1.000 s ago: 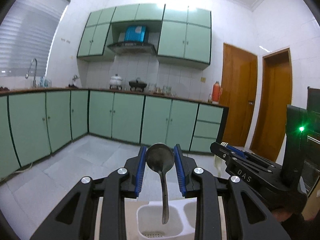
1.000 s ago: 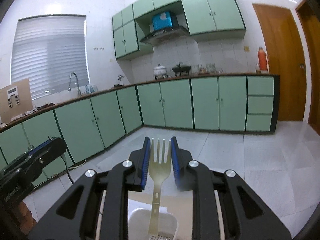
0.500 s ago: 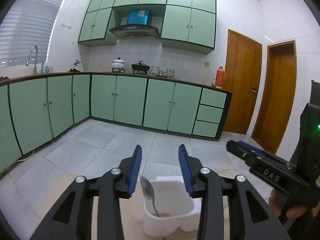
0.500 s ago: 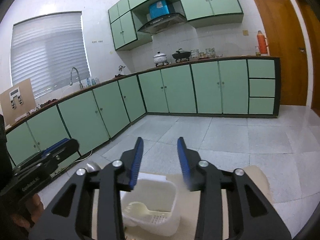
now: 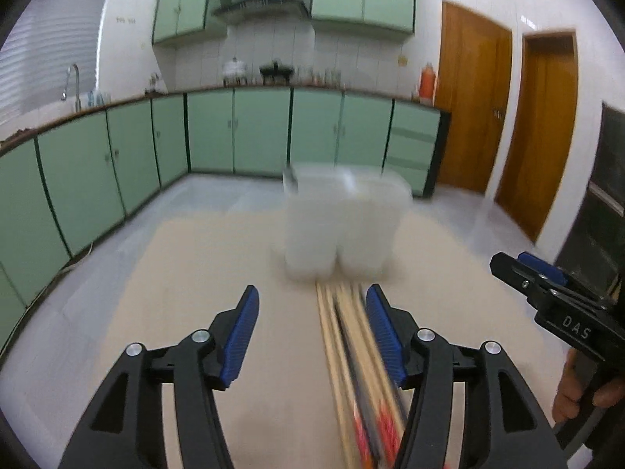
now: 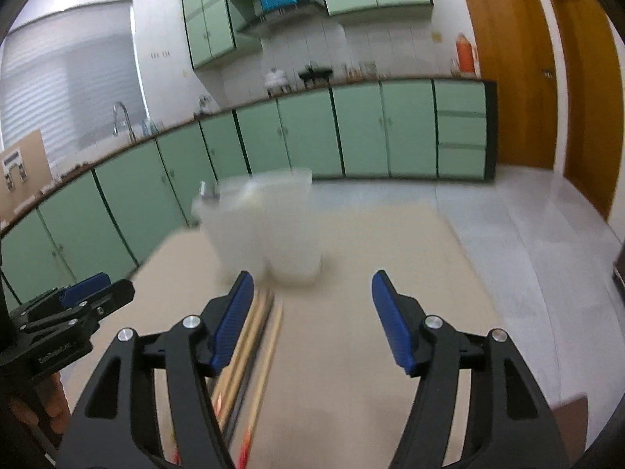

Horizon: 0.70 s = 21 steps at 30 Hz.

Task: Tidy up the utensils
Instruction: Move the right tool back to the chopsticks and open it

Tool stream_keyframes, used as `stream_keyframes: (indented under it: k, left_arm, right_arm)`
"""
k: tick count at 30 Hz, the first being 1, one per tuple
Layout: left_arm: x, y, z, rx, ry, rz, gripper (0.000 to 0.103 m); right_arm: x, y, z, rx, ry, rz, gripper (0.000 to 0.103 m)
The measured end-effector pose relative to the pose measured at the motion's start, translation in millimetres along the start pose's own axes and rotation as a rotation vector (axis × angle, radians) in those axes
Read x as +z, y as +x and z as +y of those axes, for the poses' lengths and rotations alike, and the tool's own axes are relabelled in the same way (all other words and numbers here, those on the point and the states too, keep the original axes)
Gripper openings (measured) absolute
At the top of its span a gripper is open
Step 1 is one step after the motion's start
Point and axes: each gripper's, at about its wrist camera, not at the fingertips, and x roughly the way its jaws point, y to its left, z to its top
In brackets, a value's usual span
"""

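A: Report the state of the left gripper.

B: Released and opening. Its blue-padded jaws stand apart over the beige bench with nothing clamped. A bundle of wooden chopsticks lies flat on the bench just inside its right jaw; contact with that pad cannot be determined.

A: And the right gripper?

B: Also released and opening, with bare bench between the jaws. The same chopsticks lie at its left jaw, partly under it.

A: Location of the task items?

B: The white plastic two-compartment utensil holder stands upright on the bench, beyond both grippers, just past the far ends of the chopsticks. It is motion-blurred. A grey metal tip shows above the rim of its left compartment; other contents cannot be resolved.

A: Surroundings?

B: Green kitchen cabinets line the far wall, with brown wooden doors at far right.
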Motion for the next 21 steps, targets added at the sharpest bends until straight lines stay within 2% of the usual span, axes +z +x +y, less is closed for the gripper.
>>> stream_keyframes:
  k: [3, 7, 13, 21]
  left_arm:
    - [-34, -6, -4, 0.023, 0.023, 0.074, 0.056]
    - [-66, -11, -3, 0.031, 0.009, 0.134, 0.056]
    - [-98, -17, -5, 0.053, 0.000, 0.149, 0.056]
    - [-110, -20, -8, 0.054, 0.000, 0.138, 0.056]
  right_arm:
    - [-38, -16, 11, -0.021, -0.032, 0.042, 0.062]
    - [-70, -27, 24, -0.025, -0.042, 0.091, 0.059]
    - [-112, -39, 36, -0.022, -0.039, 0.141, 0.050]
    - [-133, -40, 58, -0.005, -0.107, 0.145, 0.036]
